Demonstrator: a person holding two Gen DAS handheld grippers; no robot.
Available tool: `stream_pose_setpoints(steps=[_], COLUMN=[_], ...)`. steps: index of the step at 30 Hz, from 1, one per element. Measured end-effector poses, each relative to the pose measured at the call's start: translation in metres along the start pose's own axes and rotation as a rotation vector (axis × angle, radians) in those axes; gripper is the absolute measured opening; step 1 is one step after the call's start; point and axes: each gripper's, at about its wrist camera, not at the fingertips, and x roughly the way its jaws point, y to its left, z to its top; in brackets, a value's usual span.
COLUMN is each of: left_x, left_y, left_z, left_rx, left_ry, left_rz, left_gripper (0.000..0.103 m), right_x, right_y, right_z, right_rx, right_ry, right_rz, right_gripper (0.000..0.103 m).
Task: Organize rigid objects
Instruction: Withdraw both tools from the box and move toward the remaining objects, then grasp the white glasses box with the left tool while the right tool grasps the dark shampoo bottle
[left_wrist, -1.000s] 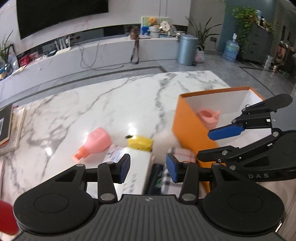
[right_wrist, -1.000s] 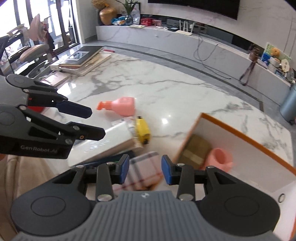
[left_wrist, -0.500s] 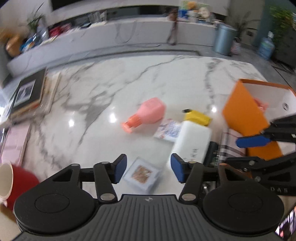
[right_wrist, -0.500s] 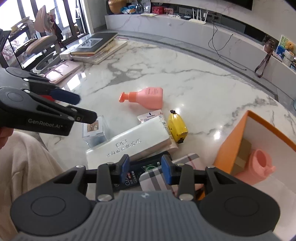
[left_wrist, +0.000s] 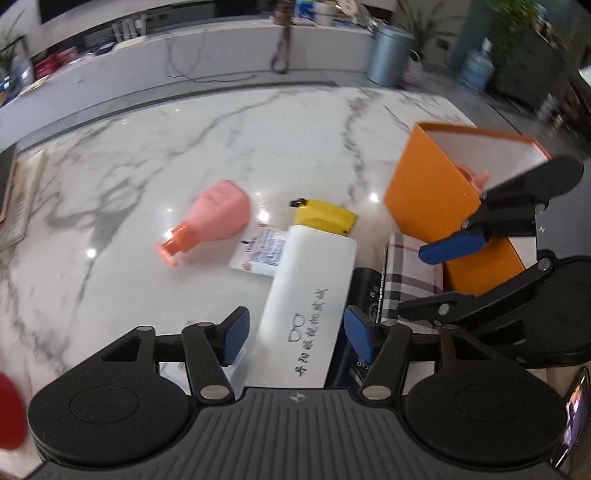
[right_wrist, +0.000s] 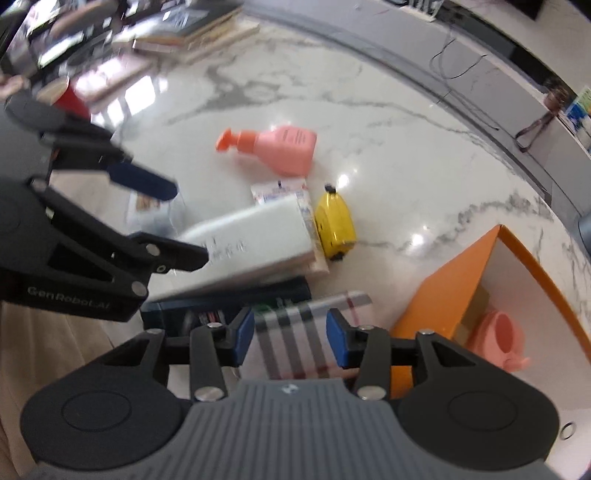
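Observation:
My left gripper hovers over a white glasses case. Its jaws are opening, with the case's near end between them and the pads clear of it. My right gripper hangs above a plaid case. Its jaws are opening too and straddle the case without pressing it. A black box lies between the two cases. Farther out lie a pink pump bottle, a yellow tape measure and a printed packet. An orange box holds a pink cup.
A small clear box sits under the left gripper, left of the white case. A red cup and stacked books stand at the table's far left. The marble table stretches beyond the pile.
Both grippers have sunk toward the pile and their jaws stand wider. The left one swung round and now sits over the white case; the right one moved in over the plaid case.

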Motion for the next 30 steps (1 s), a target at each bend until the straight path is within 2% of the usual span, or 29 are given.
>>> stream_pose_setpoints(steps=[2, 4, 9, 18, 20, 24, 30], left_x=[0.008, 0.015, 0.037, 0.055, 0.061, 0.071, 0.069], left_y=[-0.005, -0.009, -0.014, -0.015, -0.016, -0.018, -0.004], left_z=[0.004, 0.007, 0.013, 0.016, 0.016, 0.012, 0.011], left_rx=[0.032, 0.059, 0.095, 0.102, 0.112, 0.131, 0.057], left_ry=[0.021, 0.033, 0.086, 0.148, 0.169, 0.208, 0.215], left_rz=[0.017, 0.036, 0.055, 0.077, 0.096, 0.106, 0.095], left_gripper=[0.077, 0.082, 0.083, 0.083, 0.082, 0.071, 0.069], right_x=[0.003, 0.006, 0.012, 0.015, 0.015, 0.015, 0.011], right_y=[-0.001, 0.0, -0.001, -0.001, -0.002, -0.003, -0.004], right_z=[0.0, 0.0, 0.0, 0.0, 0.001, 0.001, 0.001], right_rx=[-0.037, -0.071, -0.123, -0.156, -0.149, -0.14, -0.106], right_ry=[0.039, 0.064, 0.103, 0.082, 0.073, 0.063, 0.041], right_rz=[-0.001, -0.009, -0.023, -0.04, -0.039, -0.041, -0.026], right_gripper=[0.056, 0.059, 0.059, 0.061, 0.062, 0.062, 0.061])
